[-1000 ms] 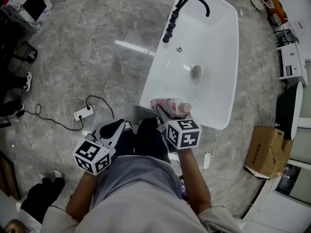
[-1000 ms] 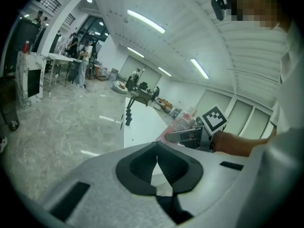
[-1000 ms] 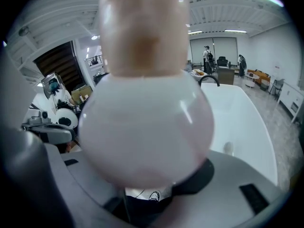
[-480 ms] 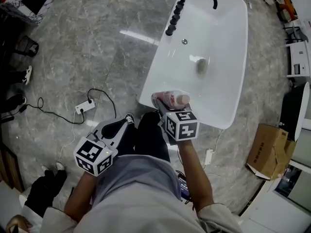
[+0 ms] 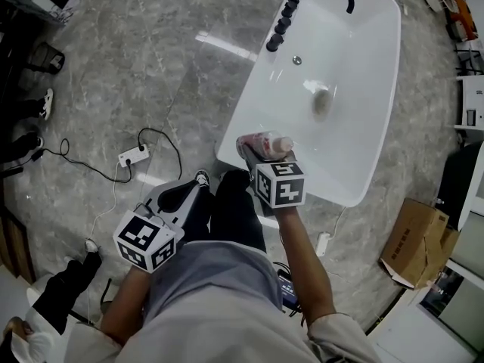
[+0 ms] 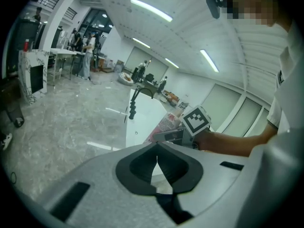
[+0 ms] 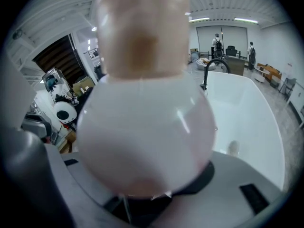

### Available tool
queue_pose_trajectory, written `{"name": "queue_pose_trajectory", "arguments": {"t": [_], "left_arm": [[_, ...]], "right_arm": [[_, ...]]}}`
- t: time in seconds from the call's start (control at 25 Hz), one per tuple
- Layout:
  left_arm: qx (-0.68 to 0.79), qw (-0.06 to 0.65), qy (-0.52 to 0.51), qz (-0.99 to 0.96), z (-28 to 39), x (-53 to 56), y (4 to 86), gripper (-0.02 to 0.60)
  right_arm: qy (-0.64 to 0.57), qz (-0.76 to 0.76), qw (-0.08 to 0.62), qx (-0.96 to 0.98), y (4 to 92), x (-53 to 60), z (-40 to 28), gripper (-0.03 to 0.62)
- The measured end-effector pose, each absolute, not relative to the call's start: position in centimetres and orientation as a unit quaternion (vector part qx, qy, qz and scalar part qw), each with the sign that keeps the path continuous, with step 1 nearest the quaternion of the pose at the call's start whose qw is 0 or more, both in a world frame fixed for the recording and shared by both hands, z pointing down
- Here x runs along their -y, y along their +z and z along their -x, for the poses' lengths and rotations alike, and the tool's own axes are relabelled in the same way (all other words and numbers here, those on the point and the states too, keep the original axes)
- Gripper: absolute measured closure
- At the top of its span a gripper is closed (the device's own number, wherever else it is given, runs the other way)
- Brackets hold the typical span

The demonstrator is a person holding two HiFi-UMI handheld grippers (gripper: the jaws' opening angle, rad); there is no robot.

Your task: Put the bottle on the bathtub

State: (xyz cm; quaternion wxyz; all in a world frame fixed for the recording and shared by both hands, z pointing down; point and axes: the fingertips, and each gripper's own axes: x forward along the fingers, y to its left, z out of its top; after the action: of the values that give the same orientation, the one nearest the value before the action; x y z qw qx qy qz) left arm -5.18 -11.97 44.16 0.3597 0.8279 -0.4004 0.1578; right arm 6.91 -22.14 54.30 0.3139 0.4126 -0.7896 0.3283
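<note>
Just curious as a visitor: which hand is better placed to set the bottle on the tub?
Right. The right gripper holds the bottle at the bathtub rim; the left gripper is shut, empty, farther back.

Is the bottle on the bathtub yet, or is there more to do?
Done: the pink plastic bottle with the beige cap is picked up, clamped in the right gripper. In hand: it lies on its side over the near end of the white bathtub, apparently not set down yet. Left: place it on the tub and let go. The left gripper is shut and empty.
</note>
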Motion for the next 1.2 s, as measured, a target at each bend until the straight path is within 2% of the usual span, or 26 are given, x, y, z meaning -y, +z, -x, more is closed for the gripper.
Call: {"name": "queue_pose_trajectory", "arguments": {"t": [0.88,1.2], "left_arm": [[0.414,0.397,0.177,-0.8,5.0,12.4,47.0,0.575],[0.419,0.414,0.189,-0.786,5.8,11.7,48.2,0.575]], "right_arm": [[0.327,-0.391,0.374,0.775,62.6,26.5,-7.0,0.368],[0.349,-0.387,0.37,0.769,65.5,27.7,-6.4,0.368]]}}
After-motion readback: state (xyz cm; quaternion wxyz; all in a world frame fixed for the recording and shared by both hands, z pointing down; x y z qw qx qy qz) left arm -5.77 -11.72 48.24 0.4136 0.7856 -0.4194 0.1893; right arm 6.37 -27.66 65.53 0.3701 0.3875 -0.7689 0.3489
